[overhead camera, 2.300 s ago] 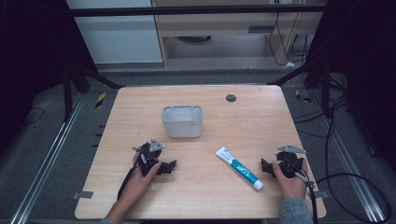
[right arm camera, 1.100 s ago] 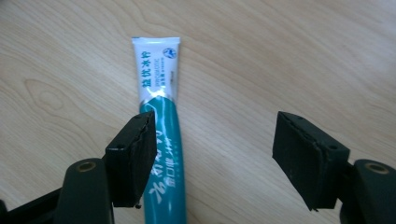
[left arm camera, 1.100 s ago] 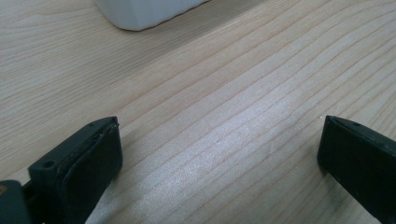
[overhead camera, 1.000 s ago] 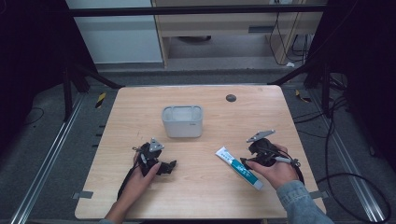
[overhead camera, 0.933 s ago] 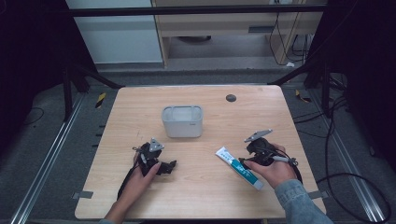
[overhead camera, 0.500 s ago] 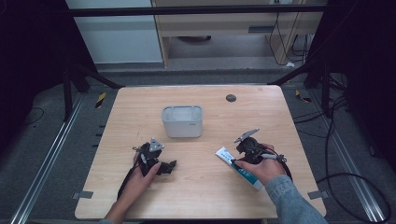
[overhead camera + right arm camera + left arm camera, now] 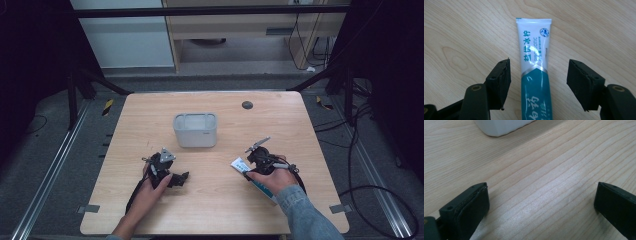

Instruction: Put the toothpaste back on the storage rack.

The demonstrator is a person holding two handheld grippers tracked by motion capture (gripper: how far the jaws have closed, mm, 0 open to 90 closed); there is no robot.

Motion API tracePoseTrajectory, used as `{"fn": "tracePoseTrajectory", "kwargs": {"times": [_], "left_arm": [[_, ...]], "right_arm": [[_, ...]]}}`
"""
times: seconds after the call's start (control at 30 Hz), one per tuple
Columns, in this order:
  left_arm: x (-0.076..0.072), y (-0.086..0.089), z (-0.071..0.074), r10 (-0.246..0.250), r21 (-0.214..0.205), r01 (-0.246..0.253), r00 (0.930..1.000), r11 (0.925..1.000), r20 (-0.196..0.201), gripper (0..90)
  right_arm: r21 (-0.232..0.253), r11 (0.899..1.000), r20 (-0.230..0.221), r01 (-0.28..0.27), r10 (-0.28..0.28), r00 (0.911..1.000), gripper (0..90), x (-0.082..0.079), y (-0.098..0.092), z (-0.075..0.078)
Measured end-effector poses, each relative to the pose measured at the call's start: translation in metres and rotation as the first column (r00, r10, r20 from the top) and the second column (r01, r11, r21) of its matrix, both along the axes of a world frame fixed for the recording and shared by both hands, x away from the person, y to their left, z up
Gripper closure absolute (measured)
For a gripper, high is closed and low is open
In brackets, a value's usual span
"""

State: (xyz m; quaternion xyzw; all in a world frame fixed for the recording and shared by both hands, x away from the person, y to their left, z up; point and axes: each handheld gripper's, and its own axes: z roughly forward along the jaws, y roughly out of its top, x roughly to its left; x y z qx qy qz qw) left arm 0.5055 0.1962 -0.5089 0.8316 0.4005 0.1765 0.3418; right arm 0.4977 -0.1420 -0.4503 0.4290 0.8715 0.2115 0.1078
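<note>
Right now my right gripper [image 7: 538,85] stands with its jaws spread wide, one on each side of the toothpaste tube [image 7: 536,75], which lies flat on the wooden table [image 7: 220,200] between them. Neither jaw touches the tube. The crimped flat end points away from me in the right gripper view, and the teal part runs back under my hand. From the high view, the tube [image 7: 240,165] sits at the right of the table, near the front edge, with my right gripper [image 7: 255,159] over its upper end and well apart from the grey container [image 7: 195,130] at the middle.

Several things could go wrong, as I judge it. The tube is soft and glossy, so if I close too hard the body may squash and bulge, and if I close too lightly it may slide out as I lift. It also lies a little nearer my left jaw than the other, so that jaw may meet it first and push it sideways or turn it on the table. The jaw tips may scrape the wood if I come in too low.

My left gripper [image 7: 539,207] rests with jaws wide apart, holding nothing, above bare wood just short of the container [image 7: 499,126].
</note>
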Motion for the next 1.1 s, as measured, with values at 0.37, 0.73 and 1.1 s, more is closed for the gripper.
{"fn": "tracePoseTrajectory", "kwargs": {"times": [0.37, 0.73, 1.1], "left_arm": [[0.0, 0.0, 0.0, 0.0, 0.0, 0.0, 1.0, 1.0, 0.0, 0.0], [0.0, 0.0, 0.0, 0.0, 0.0, 0.0, 1.0, 1.0, 0.0, 0.0], [0.0, 0.0, 0.0, 0.0, 0.0, 0.0, 1.0, 1.0, 0.0, 0.0]], "right_arm": [[-0.016, 1.0, -0.061, -0.01, 0.009, 0.9981, 42.7, 0.008, 0.006, -0.015], [-0.021, 1.0, -0.1, -0.018, 0.016, 0.9949, 49.9, 0.01, 0.007, -0.017], [-0.06, 0.998, -0.111, -0.028, 0.021, 0.9936, 57.4, 0.013, 0.009, -0.019]]}}
